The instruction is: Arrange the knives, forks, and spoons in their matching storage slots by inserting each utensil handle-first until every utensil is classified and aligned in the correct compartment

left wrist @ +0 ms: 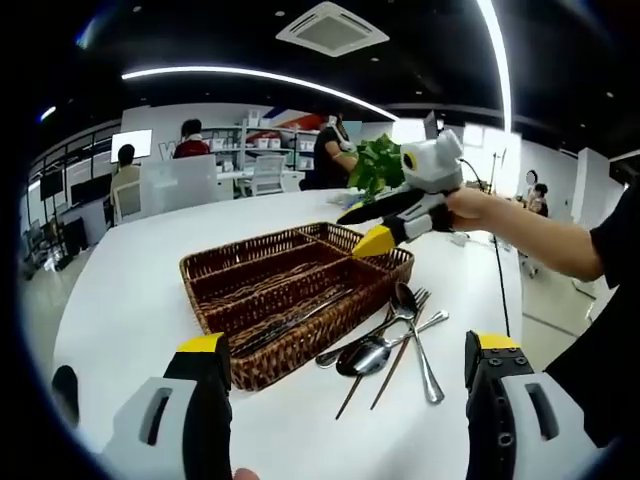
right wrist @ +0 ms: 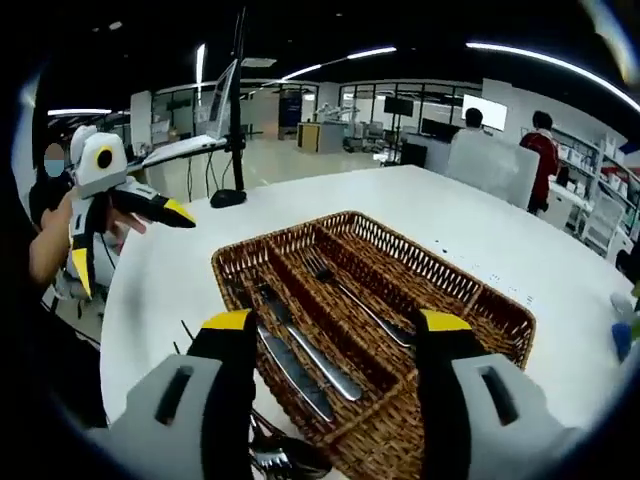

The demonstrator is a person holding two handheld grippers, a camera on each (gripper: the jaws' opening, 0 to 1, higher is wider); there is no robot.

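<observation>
Spoons [left wrist: 385,345] lie centre-right on the table [left wrist: 130,300], beside the wicker tray [left wrist: 290,300]. Left gripper [left wrist: 345,385] and right gripper [right wrist: 330,345] both gape, empty. Recommended: grasp one spoon mid-shaft and insert it handle-first into the unoccupied compartment.
</observation>
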